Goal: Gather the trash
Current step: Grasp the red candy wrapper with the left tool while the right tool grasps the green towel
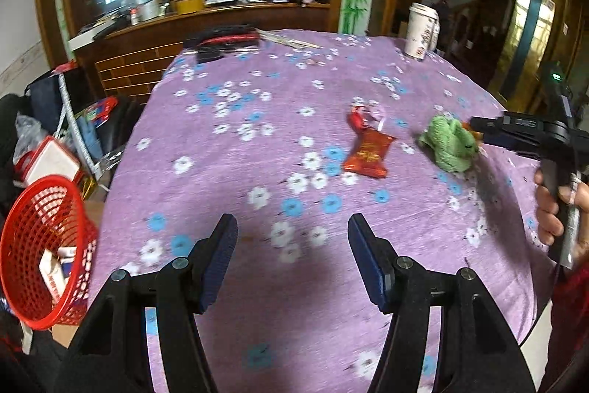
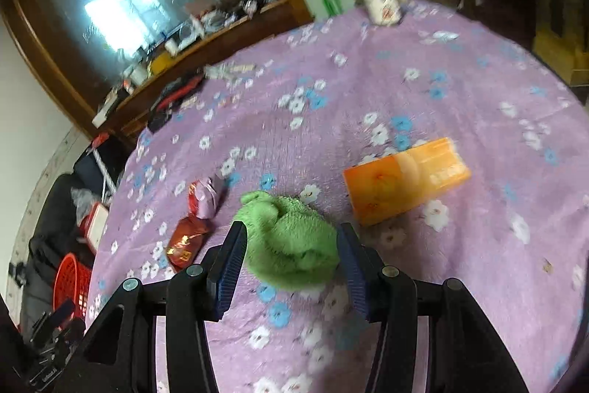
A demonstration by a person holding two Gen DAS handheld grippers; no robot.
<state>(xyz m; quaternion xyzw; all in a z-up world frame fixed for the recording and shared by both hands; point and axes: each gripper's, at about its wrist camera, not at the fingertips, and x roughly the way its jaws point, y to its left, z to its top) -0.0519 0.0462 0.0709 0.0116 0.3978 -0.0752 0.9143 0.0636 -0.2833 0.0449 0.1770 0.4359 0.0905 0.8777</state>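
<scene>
A red snack wrapper (image 1: 368, 153) lies mid-table, also in the right wrist view (image 2: 186, 240), with a crumpled red-and-lilac wrapper (image 2: 206, 196) just behind it. A green fuzzy cloth (image 2: 291, 242) lies between the open fingers of my right gripper (image 2: 291, 264); it does not look clamped. In the left wrist view the cloth (image 1: 451, 144) sits at the tip of the right gripper (image 1: 478, 129). An orange box (image 2: 405, 181) lies to the cloth's right. My left gripper (image 1: 292, 260) is open and empty above the near table. A red mesh basket (image 1: 44, 245) with some packets stands off the table's left edge.
The round table has a purple flowered cloth (image 1: 257, 172). A white paper cup (image 1: 419, 30) stands at the far edge, with dark items (image 1: 221, 41) at the far left edge. Bags and boxes (image 1: 55, 142) crowd the floor on the left. A wooden counter stands behind.
</scene>
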